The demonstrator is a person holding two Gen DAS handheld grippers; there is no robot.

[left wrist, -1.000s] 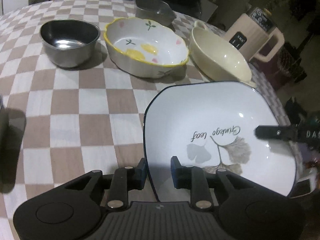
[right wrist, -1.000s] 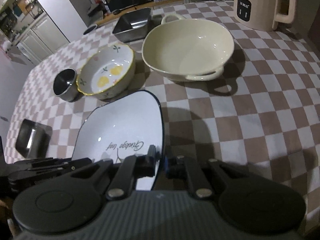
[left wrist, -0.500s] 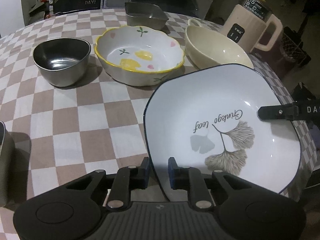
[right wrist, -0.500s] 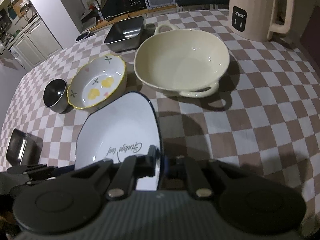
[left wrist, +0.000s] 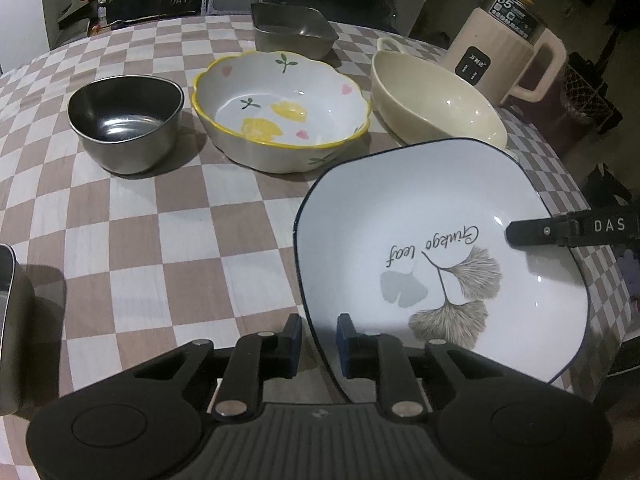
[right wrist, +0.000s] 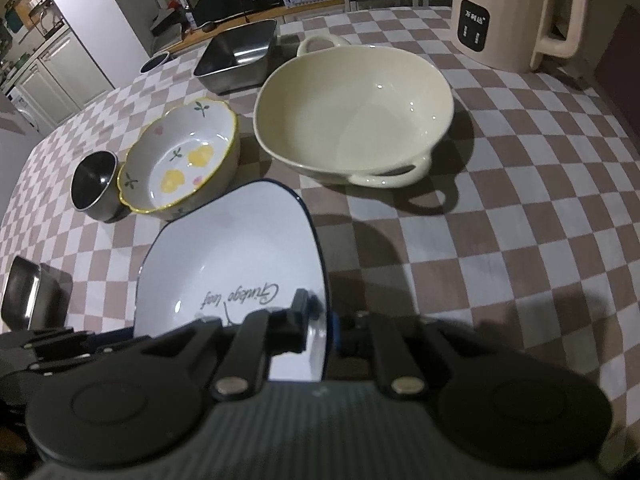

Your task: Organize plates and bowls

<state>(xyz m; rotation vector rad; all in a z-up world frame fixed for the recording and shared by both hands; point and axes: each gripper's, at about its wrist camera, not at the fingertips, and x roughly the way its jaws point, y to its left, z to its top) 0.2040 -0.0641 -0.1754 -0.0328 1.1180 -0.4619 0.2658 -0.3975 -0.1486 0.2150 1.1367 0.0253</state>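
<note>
Plate rim sits between left gripper jaws, near-left edge, seemingly pinched; right gripper clamps its right rim.

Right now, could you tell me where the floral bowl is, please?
In the left wrist view the floral bowl sits mid-table, between the steel bowl on its left and the cream bowl on its right.

The right claw straddles the near right rim of a white square plate with a dark blue edge and "Ginkgo leaf" lettering; its jaws have just been opening slightly. Beyond on the checkered worktop stand a cream two-handled bowl, a lemon-patterned bowl, a small steel bowl and a steel tray.
</note>
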